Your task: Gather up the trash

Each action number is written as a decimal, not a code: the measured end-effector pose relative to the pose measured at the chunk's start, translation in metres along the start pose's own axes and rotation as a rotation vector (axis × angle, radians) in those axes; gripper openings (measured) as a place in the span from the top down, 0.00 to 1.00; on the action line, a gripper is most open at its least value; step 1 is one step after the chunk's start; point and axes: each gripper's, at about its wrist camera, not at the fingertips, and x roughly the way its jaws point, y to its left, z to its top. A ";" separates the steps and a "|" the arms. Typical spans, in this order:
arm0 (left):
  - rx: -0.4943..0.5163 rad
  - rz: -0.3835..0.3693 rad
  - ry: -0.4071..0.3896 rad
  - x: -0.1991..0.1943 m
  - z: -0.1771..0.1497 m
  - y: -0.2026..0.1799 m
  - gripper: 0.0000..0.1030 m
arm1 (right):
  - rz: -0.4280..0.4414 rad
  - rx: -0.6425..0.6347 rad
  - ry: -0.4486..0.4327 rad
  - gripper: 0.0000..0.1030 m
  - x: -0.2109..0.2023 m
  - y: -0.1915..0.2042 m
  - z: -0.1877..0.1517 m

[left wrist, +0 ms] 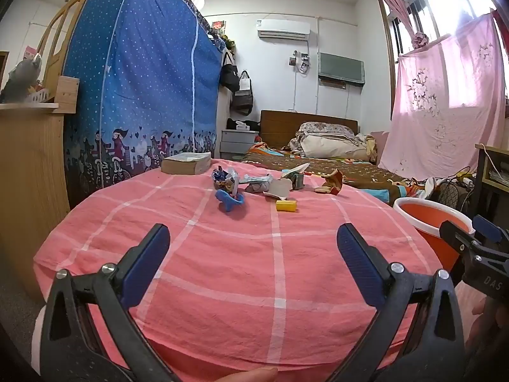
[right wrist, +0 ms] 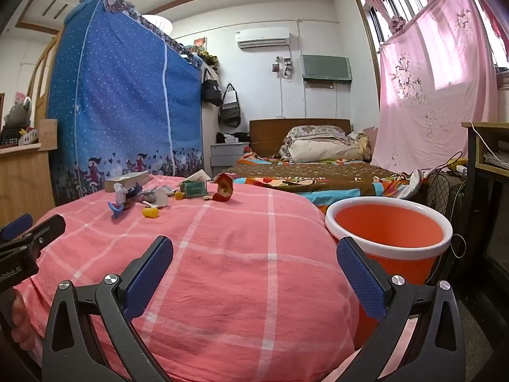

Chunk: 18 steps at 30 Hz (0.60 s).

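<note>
Scraps of trash lie at the far side of a pink checked cloth (left wrist: 241, 270): a blue plastic piece (left wrist: 229, 201), a small yellow cylinder (left wrist: 286, 205), crumpled wrappers (left wrist: 226, 178), a green carton (left wrist: 297, 180) and a red-brown wrapper (left wrist: 334, 182). In the right wrist view the same yellow cylinder (right wrist: 150, 212), green carton (right wrist: 194, 188) and red-brown wrapper (right wrist: 224, 187) show. An orange bin (right wrist: 388, 234) with a white rim stands at the right of the cloth. My left gripper (left wrist: 253, 245) hangs open over the near cloth, holding nothing. My right gripper (right wrist: 254, 254) is open too, beside the bin.
A thick book (left wrist: 186, 163) lies at the cloth's far left. A blue dotted wardrobe (left wrist: 140, 89) and a wooden cabinet (left wrist: 28, 175) stand left. A bed (left wrist: 321, 159) lies behind, a pink curtain (left wrist: 445, 102) and a desk with cables (right wrist: 486, 165) at the right.
</note>
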 end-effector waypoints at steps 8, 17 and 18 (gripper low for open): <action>0.010 -0.002 -0.006 -0.003 -0.003 -0.004 0.00 | 0.001 0.000 0.000 0.00 0.000 0.000 0.000; 0.007 -0.002 -0.005 -0.003 -0.002 -0.003 0.00 | 0.000 0.000 0.001 0.00 0.000 0.000 0.000; 0.007 -0.002 -0.005 -0.003 -0.003 -0.003 0.00 | 0.000 0.000 0.000 0.00 0.000 0.000 0.000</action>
